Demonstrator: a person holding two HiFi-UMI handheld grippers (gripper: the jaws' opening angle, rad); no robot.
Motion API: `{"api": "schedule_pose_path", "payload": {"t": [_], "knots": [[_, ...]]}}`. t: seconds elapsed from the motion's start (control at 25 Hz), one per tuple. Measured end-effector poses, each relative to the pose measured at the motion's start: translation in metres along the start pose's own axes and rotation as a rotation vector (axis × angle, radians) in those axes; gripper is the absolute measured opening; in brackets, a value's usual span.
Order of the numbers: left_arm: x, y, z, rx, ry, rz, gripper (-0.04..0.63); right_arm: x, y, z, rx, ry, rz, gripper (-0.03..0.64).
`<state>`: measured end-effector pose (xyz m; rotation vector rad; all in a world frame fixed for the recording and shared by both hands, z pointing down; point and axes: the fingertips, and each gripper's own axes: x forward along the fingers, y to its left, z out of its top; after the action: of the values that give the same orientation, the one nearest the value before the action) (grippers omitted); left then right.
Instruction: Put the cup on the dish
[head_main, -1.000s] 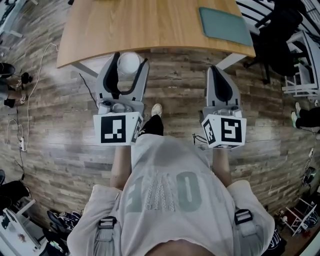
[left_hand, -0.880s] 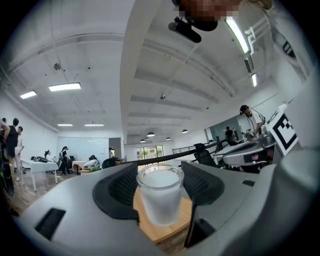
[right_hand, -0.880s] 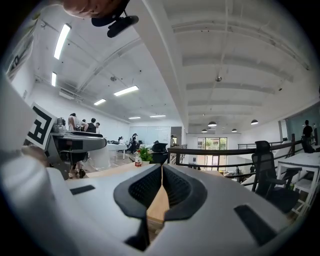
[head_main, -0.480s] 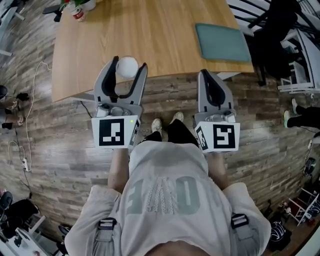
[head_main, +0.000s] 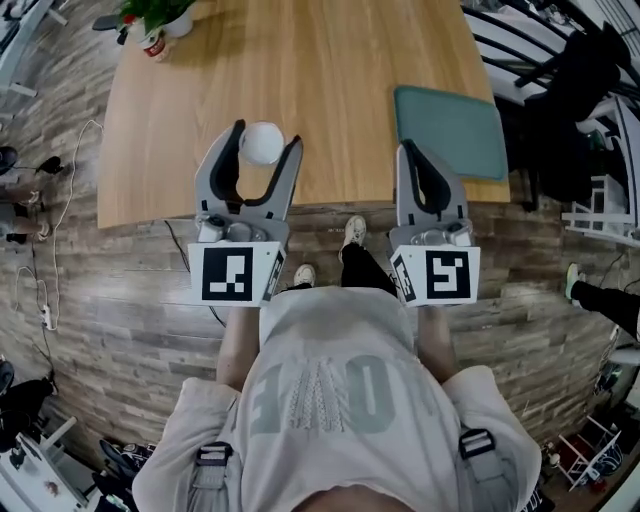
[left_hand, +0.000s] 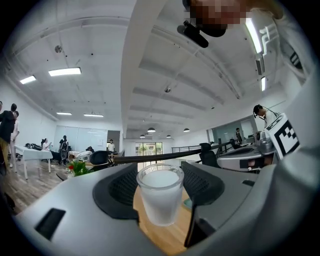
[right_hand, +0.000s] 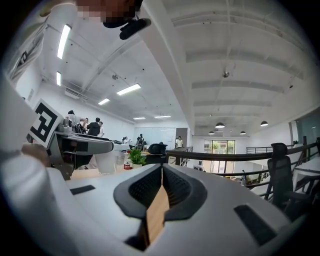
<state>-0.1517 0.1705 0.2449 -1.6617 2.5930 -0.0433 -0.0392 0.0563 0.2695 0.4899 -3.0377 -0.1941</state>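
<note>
My left gripper (left_hand: 160, 172) has its fingers (left_hand: 116, 190) closed on a frosted, translucent cup (left_hand: 160, 197). The cup stands upright with its open rim up, and a dark ribbed pad presses each side. Below it I see the wooden worktop (left_hand: 162, 241). A potted plant (left_hand: 77, 167) sits at the far left, and ceiling lights (left_hand: 65, 71) glow overhead.
</note>
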Motion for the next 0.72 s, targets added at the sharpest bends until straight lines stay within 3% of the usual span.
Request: {"api": "schedule_pose_path", "payload": {"t": [0.44,0.72], "knots": [[0.123,-0.034,0.004,-0.036,-0.029,0.036,0.276,0.071,-0.101,-0.008,-0.01,-0.004,0.082,0.021],[0.171,-0.04,0.012,-0.035,-0.03,-0.017,0.276,0.094,-0.135,-0.009,-0.005,0.017,0.044,0.02]]}}
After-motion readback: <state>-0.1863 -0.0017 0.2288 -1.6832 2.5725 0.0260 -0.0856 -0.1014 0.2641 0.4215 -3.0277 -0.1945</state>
